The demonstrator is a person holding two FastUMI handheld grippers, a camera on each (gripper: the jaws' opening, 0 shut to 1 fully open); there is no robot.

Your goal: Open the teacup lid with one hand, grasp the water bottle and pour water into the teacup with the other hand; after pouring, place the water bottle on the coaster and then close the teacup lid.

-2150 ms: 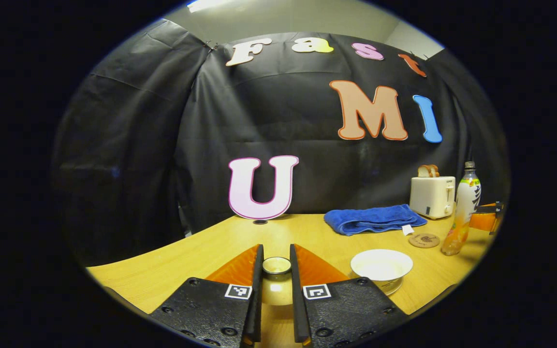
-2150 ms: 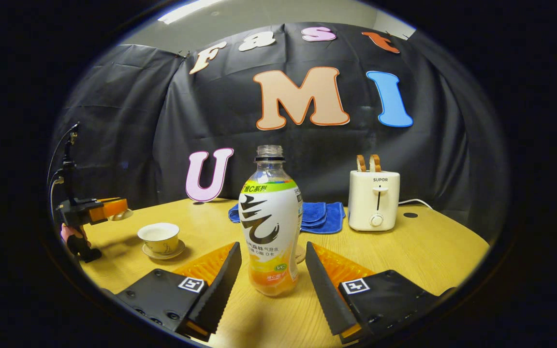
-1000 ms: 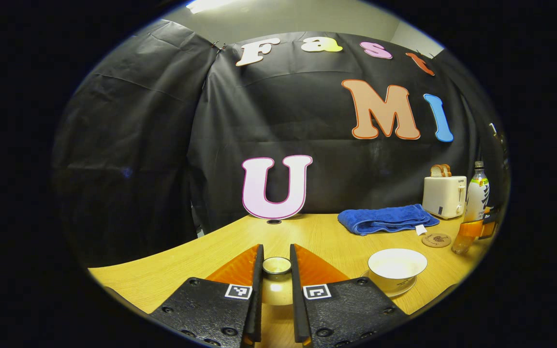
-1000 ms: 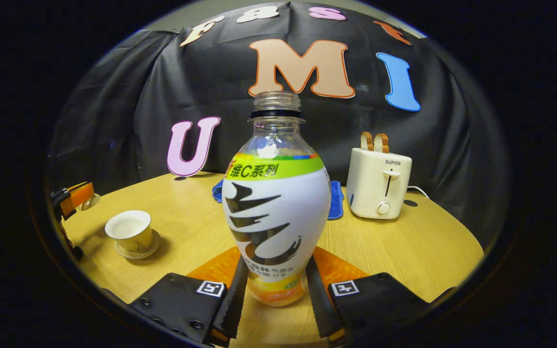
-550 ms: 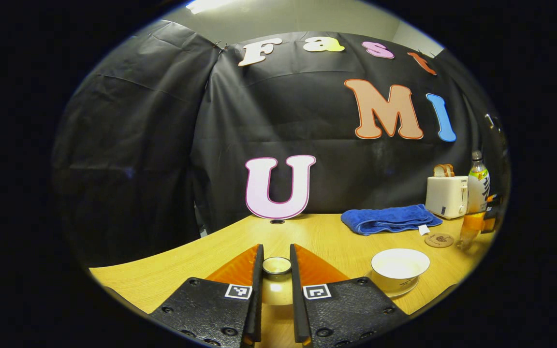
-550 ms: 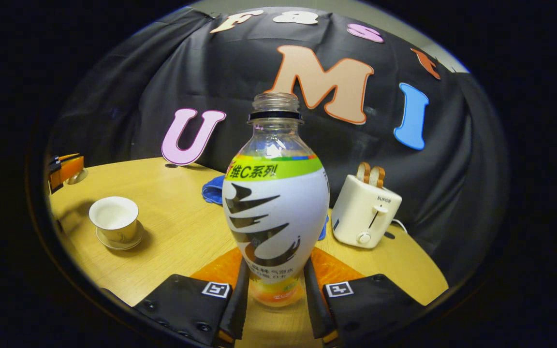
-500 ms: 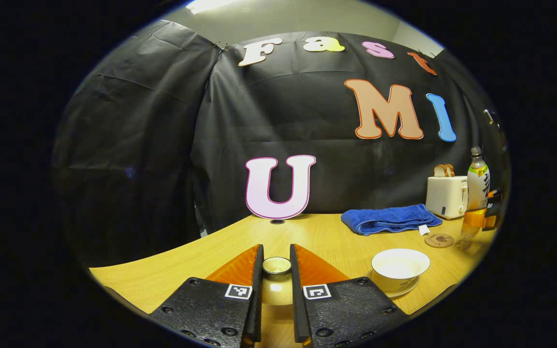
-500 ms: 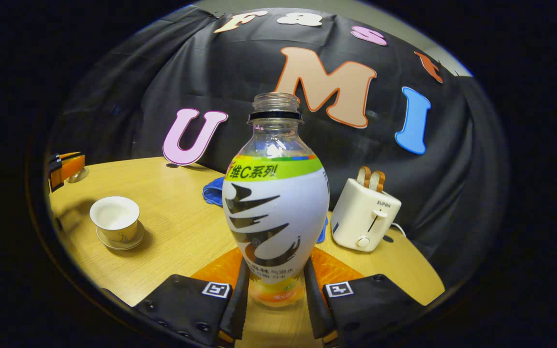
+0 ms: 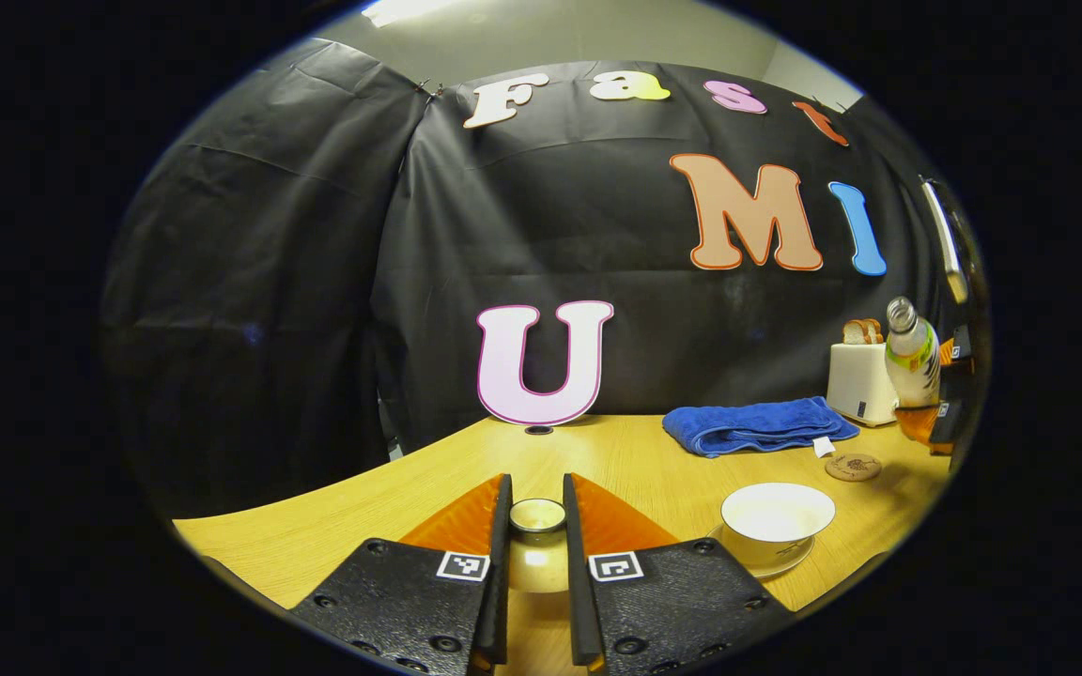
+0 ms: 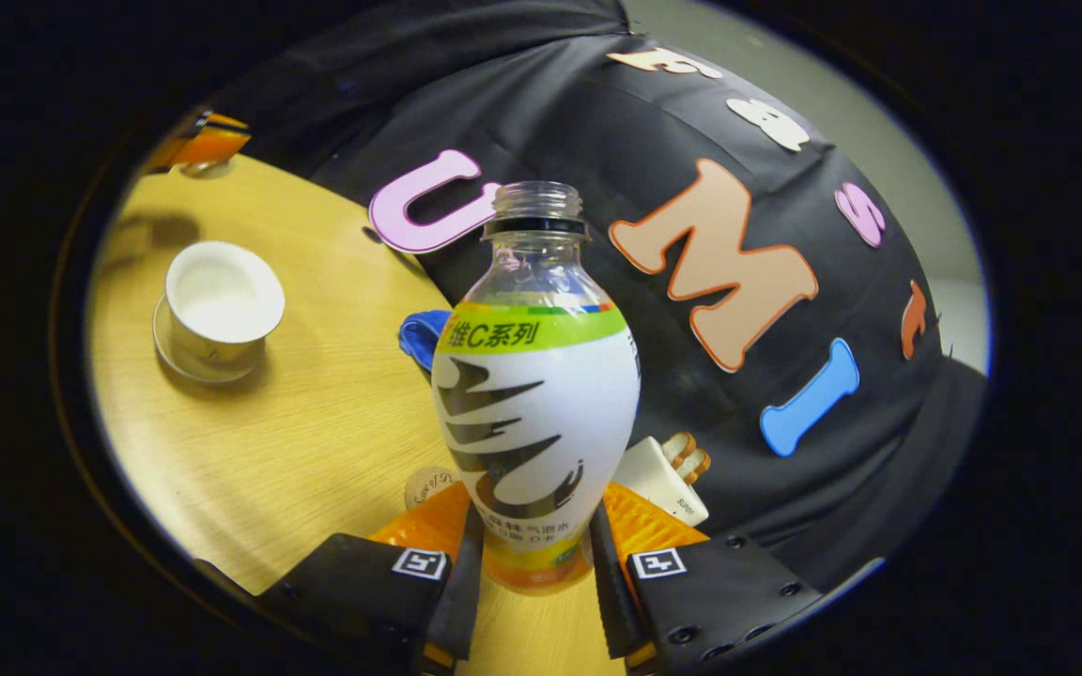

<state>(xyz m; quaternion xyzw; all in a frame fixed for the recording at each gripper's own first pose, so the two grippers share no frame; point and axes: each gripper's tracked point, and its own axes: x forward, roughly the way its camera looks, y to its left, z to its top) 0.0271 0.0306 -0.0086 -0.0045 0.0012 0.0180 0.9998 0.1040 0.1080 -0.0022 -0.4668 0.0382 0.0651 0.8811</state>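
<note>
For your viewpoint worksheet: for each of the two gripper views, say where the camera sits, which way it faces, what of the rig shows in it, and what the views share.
Left gripper view: rides the left gripper, low over the table, facing the wall; its fingers clamp the teacup lid.
Right gripper view: rides the right gripper, raised and rolled sideways; its fingers clamp the water bottle.
Shared: teacup, bottle, coaster, towel, toaster.
</note>
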